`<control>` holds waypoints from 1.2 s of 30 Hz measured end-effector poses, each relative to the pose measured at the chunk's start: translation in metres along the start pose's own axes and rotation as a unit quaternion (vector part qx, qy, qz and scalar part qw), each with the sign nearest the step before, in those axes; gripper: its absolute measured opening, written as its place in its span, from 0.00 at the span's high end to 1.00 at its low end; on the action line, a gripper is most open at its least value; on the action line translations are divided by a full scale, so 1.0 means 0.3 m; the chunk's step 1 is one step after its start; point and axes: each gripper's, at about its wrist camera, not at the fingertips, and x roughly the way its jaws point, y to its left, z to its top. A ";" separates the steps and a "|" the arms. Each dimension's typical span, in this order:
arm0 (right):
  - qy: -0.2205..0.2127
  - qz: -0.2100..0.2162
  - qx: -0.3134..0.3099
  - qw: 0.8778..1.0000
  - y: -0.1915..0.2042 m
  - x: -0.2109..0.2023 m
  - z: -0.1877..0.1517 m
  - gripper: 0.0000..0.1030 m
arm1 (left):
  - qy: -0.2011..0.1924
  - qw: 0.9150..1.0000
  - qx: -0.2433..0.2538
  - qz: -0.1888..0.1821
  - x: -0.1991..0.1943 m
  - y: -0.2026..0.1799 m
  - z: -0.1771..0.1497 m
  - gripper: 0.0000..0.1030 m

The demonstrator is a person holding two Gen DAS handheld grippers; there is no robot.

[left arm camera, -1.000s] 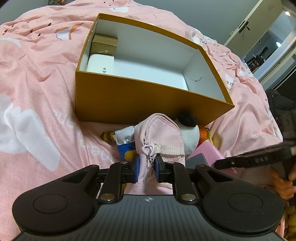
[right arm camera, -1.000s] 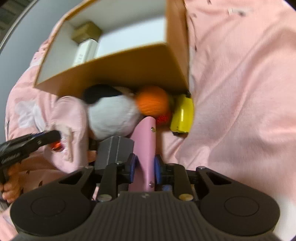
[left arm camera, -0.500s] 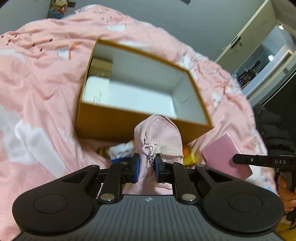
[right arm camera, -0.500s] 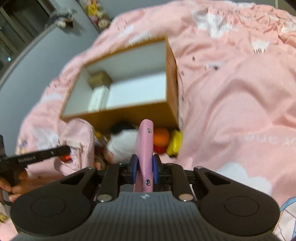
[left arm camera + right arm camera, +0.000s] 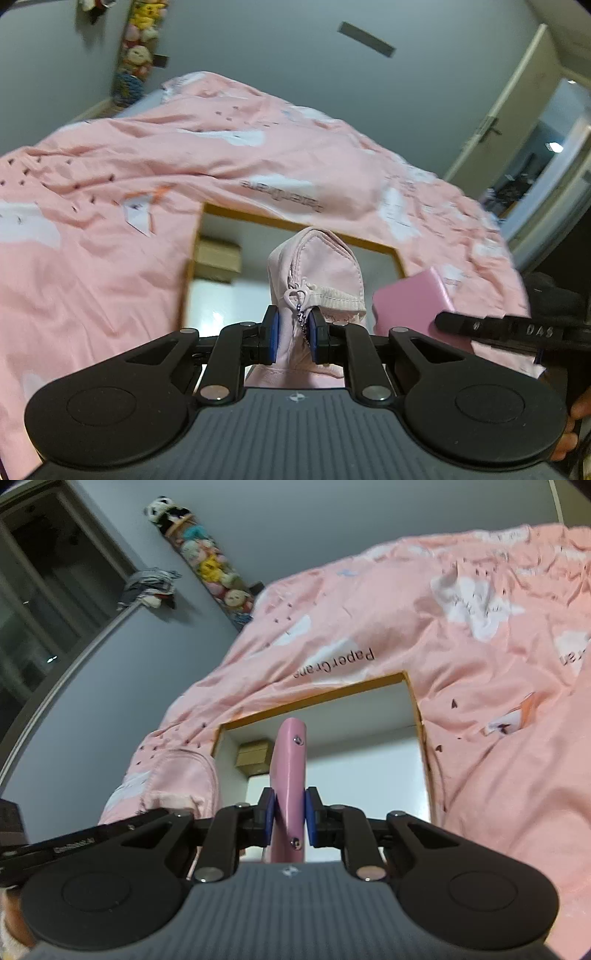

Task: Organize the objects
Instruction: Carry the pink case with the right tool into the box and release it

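My left gripper [image 5: 293,334] is shut on a pale pink zip pouch [image 5: 317,269], which hangs in the air above the open gold box [image 5: 295,223]. My right gripper [image 5: 289,814] is shut on a flat pink case [image 5: 290,760], held edge-up over the same box [image 5: 314,698]. In the left wrist view the pink case [image 5: 410,299] shows at the right with the other gripper's finger below it. The pouch [image 5: 177,775] appears at the left in the right wrist view. A small tan carton [image 5: 218,254] [image 5: 255,757] and a white item [image 5: 221,302] lie in the box's left end.
The box rests on a bed with a pink patterned duvet [image 5: 110,206]. Plush toys [image 5: 210,568] hang on the grey wall behind. A white door [image 5: 498,122] stands at the right. A hand [image 5: 576,410] shows at the lower right edge.
Both grippers have risen with their loads, lifting the pouch and the pink case off the bed to above the box. The plush toys and yellow item in front of the box have dropped out of view.
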 end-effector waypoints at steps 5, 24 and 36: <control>0.039 -0.017 0.028 0.999 -0.038 0.246 0.036 0.82 | 0.004 0.999 0.004 0.036 0.111 0.052 0.052 0.83; 0.139 0.001 0.075 0.988 -0.090 0.700 0.084 0.81 | 0.011 0.999 0.024 0.040 0.221 0.142 0.100 0.83; 0.150 -0.034 0.056 0.987 -0.095 0.797 0.111 0.73 | 0.021 0.999 0.015 0.031 0.258 0.166 0.093 0.82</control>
